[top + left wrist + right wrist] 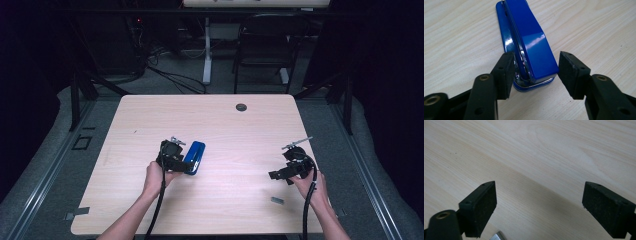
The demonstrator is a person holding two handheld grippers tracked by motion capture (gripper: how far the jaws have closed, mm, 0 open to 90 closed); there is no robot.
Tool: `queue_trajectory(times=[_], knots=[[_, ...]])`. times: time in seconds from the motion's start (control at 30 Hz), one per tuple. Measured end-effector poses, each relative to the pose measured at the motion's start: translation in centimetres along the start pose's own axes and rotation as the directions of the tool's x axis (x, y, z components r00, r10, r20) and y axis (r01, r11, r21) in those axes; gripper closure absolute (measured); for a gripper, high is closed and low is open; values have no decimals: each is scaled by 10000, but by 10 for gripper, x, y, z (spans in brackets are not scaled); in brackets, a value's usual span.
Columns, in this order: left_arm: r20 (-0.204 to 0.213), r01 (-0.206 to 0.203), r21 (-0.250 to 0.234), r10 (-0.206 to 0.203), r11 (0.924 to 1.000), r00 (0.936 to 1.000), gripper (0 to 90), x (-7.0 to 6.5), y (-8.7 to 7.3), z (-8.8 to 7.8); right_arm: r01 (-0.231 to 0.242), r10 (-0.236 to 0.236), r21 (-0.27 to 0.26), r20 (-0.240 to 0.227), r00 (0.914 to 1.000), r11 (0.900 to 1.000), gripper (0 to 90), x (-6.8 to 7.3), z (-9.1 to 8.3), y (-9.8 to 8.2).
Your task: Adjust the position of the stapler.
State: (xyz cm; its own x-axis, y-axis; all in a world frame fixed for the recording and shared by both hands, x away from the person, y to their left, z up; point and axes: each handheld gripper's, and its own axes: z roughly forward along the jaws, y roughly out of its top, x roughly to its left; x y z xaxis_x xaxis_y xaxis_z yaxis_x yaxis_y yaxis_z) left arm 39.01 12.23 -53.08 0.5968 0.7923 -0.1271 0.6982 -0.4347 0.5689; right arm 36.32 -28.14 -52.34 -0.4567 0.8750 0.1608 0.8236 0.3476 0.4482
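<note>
Blue stapler (530, 47) flat on bench (240, 130), left of centre. Left tool (535, 75) straddles stapler's near end, jaws spread, small gaps each side; grasp not yet made. Right tool (539, 206) spread wide above bare bench, nothing between jaws. Lift remains.

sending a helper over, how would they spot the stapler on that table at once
On the pale wooden table, look left of centre, just ahead of the person's left hand. The blue stapler lies flat there, its near end between the open jaws of the left gripper. It is the one glossy blue thing; the small grey piece near the right hand is dull and flat.
</note>
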Motion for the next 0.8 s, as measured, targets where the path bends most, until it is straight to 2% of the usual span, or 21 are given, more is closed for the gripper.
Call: queue_trajectory(times=[0.1,0.17,0.23,0.33,0.57,0.67,0.8], knots=[[-14,-22,57,22,10000,10000,514,0,1,3,122,-122,34,-92,9999,9999,130,2,0,1],[143,79,139,-81,9999,9999,524,-1,2,5,122,-122,36,-97,9999,9999,130,2,0,1],[-187,-46,200,50,9998,9998,536,-4,3,7,56,-57,-12,-116,9999,10000,134,2,0,1],[-376,-56,293,67,9996,9993,559,-5,3,10,-121,121,-80,-95,9999,9999,140,1,1,0],[-562,-198,394,220,9990,9982,580,-8,2,14,-125,121,-152,-248,9996,9998,140,1,0,1],[-466,-134,359,150,9993,9988,586,-7,1,14,-112,107,-194,-264,9996,9997,143,2,0,1],[-537,-70,360,89,9993,9985,595,-8,1,14,-124,119,-173,-281,9995,9998,149,2,0,1]])
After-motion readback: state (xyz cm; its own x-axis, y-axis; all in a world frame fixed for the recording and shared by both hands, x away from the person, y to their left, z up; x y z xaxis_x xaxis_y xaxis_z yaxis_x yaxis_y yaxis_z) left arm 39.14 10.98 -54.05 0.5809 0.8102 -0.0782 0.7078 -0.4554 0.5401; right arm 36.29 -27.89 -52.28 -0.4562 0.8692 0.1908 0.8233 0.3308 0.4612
